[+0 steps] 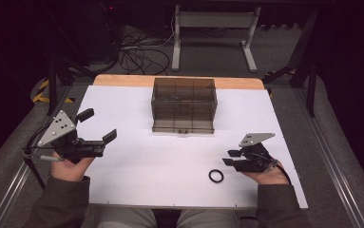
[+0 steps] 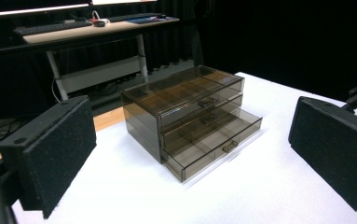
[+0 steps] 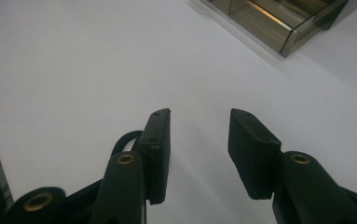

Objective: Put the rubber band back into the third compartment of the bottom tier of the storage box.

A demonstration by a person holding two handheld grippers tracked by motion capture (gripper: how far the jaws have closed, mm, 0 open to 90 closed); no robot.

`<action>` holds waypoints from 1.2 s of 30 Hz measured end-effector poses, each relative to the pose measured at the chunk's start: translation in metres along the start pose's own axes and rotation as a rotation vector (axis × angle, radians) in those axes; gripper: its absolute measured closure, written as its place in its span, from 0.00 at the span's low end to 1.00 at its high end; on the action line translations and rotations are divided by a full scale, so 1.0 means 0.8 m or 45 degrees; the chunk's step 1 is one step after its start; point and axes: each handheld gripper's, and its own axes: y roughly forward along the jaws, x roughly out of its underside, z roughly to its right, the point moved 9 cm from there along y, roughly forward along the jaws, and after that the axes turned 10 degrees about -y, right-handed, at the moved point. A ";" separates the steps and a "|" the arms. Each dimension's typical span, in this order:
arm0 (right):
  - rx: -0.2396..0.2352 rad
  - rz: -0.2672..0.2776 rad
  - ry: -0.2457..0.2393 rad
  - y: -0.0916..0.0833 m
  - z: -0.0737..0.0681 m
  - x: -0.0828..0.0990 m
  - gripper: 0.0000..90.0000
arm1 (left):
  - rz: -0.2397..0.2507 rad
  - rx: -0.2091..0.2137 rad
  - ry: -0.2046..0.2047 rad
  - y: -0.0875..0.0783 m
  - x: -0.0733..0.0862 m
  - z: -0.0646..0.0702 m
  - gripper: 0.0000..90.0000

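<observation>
While the right claw [image 1: 230, 158] hovers low over the white table [image 1: 137, 166], its two black padded jaws stand partly apart with nothing between them. Just beside it, toward the person's body and to its left in the high view, lies a small black ring [image 1: 216, 176], flat on the table and not touching the jaws. In the right gripper view a dark curved edge, probably that ring [image 3: 122, 140], peeks out behind the left jaw.

Held by the person's other hand, the left claw [image 1: 97, 125] sits well apart at the table's left side, its foam-faced jaws spread wide and empty. It points toward a smoky brown, see-through plastic drawer chest [image 1: 184, 105] standing at the far middle of the table. In the left gripper view, that chest's [image 2: 190, 119] bottom drawer is pulled partly out.

Judging by its look, the ring is light, thin and likely rubbery, so it may slide on the smooth surface or flex when squeezed. A sensible hold would pinch across one side of the band, one pad inside the hole and one outside, or lightly across the whole ring.
</observation>
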 end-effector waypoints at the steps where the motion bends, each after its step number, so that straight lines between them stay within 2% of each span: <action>1: -0.011 -0.011 -0.006 0.003 -0.002 0.001 0.67 | 0.000 0.000 -0.003 0.000 0.000 0.000 0.02; 6: -0.048 -0.040 -0.030 0.011 -0.008 0.004 0.69 | -0.005 0.000 0.001 0.001 0.001 0.000 0.02; 8: -0.085 -0.070 -0.064 0.018 -0.016 0.005 0.70 | -0.008 0.000 0.003 0.001 0.002 0.000 0.02; 12: -0.103 -0.104 -0.096 0.024 -0.020 0.008 0.72 | -0.014 0.003 0.006 0.002 0.002 0.001 0.02; 15: -0.105 -0.137 -0.103 0.030 -0.022 0.011 0.74 | -0.014 0.002 0.006 0.002 0.003 0.001 0.02; 36: -0.116 -0.225 -0.130 0.056 -0.027 0.022 0.84 | -0.029 0.002 0.006 0.005 0.006 0.000 0.02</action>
